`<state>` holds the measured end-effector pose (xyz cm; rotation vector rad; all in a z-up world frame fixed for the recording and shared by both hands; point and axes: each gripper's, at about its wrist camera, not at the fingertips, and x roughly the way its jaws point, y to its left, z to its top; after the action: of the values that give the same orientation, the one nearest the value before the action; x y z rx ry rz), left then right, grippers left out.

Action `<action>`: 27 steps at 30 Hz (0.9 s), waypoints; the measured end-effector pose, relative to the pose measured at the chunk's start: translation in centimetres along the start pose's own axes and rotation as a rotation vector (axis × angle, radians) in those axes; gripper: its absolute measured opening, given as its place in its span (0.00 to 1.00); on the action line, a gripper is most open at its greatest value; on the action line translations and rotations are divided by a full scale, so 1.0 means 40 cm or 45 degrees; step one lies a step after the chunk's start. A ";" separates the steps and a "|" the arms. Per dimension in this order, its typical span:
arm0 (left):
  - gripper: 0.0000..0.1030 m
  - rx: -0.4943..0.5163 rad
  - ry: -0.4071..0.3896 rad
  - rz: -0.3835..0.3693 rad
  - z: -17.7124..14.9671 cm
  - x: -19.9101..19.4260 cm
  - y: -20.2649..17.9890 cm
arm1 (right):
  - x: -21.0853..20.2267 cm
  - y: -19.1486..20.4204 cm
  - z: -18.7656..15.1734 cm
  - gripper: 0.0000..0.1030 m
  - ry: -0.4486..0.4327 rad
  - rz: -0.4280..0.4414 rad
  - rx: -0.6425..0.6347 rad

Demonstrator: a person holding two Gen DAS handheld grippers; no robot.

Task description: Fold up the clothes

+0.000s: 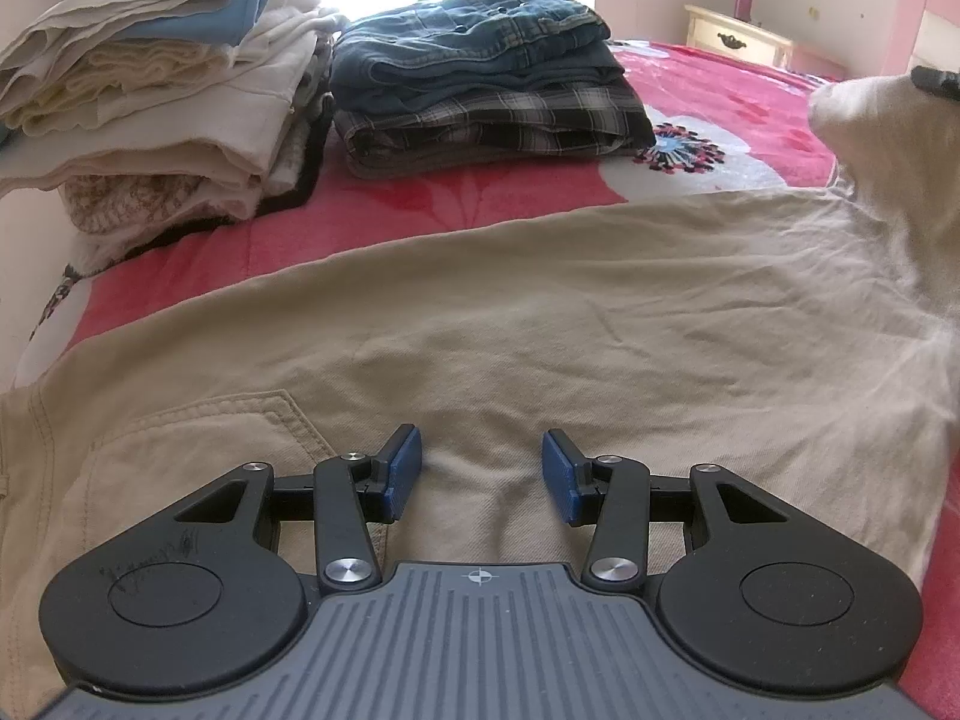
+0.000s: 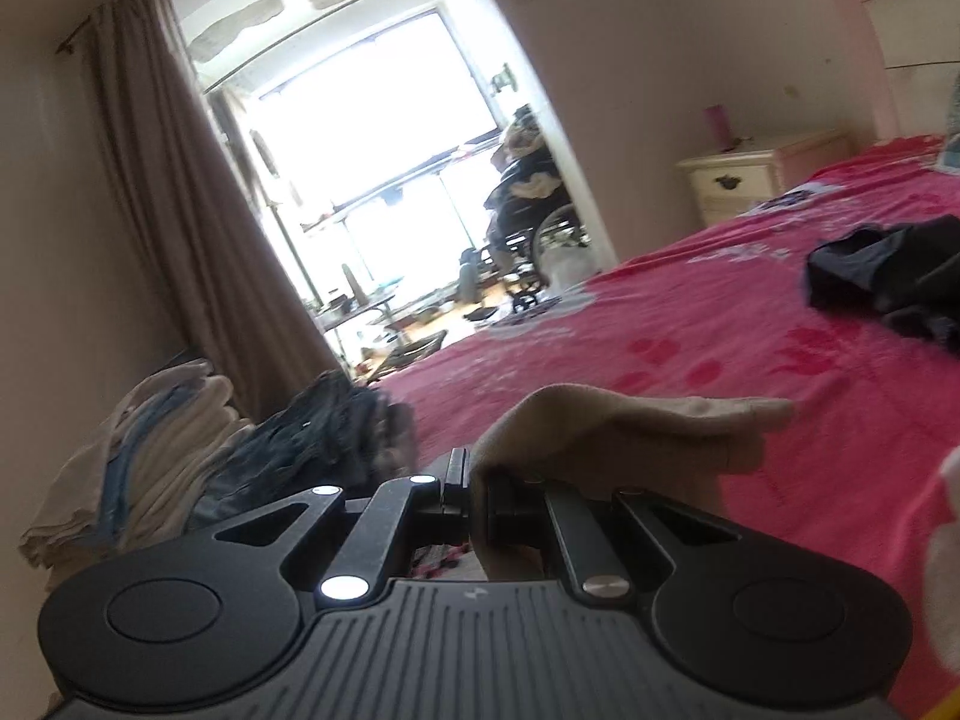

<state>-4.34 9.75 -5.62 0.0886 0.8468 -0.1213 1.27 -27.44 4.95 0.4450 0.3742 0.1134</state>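
Beige trousers (image 1: 540, 312) lie spread flat on the bed (image 1: 750, 114), long axis running roughly 8 to 2 o'clock in the left wrist view.

Left gripper (image 1: 482, 474): fingers parted, nothing between them, hovering over the waist and pocket end. Contact with the cloth: cannot tell.

Right gripper (image 2: 474, 495): fingers clenched on a fold of the same beige cloth, raised off the bed at the far end, 2 o'clock from the left gripper.

Judgement: right hand carries the fold; the lifted end probably travels toward 8 o'clock, onto the waist.

Folded stacks (image 1: 480, 90) sit at 11–12 o'clock, well apart.
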 end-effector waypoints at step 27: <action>0.43 -0.038 0.001 -0.004 0.004 -0.013 0.002 | 0.003 0.263 -0.106 0.06 0.160 0.283 -0.268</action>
<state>-4.53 9.85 -5.13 0.0595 0.8492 -0.1115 -0.49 -16.27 5.99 0.2705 0.4303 0.3945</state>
